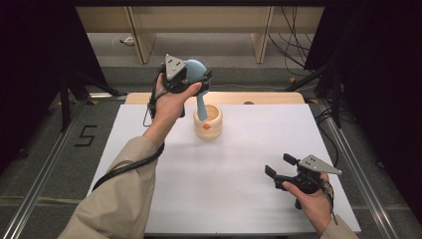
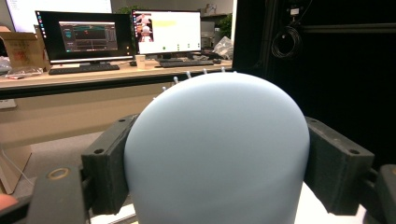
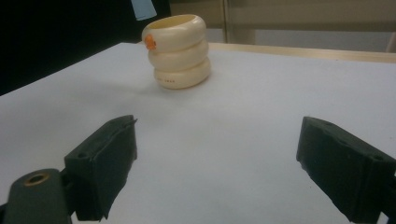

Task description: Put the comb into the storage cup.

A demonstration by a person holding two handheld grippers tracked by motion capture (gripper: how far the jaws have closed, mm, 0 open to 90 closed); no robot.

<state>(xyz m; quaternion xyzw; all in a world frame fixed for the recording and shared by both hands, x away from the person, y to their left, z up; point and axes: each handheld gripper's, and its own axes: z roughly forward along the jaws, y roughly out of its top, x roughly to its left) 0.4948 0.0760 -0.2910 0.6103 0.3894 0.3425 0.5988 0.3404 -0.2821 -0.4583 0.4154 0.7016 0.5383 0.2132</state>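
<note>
The left gripper (image 1: 195,75), raised above the white surface (image 1: 239,199), has its fingers clenched on a blue brush's (image 1: 198,69) head, handle dipping into the cream holder (image 1: 208,122). At right, the right gripper's (image 1: 279,167) fingers are spread, grasping nothing.

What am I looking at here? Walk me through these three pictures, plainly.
A person stands at a white table with a hand-held two-jaw gripper in each hand; there is no robot arm. The high view looks down from above the person's side. The other two pictures come from small cameras riding on each gripper, looking along its black jaws.

On the table stands a cream ribbed holder with an orange mark. The left gripper is clamped on the rounded head of a light blue hairbrush, whose handle points down into the holder's mouth. Whether it touches the holder I cannot tell.

The right gripper is low over the table near the person, jaws open and empty, pointing toward the holder.
</note>
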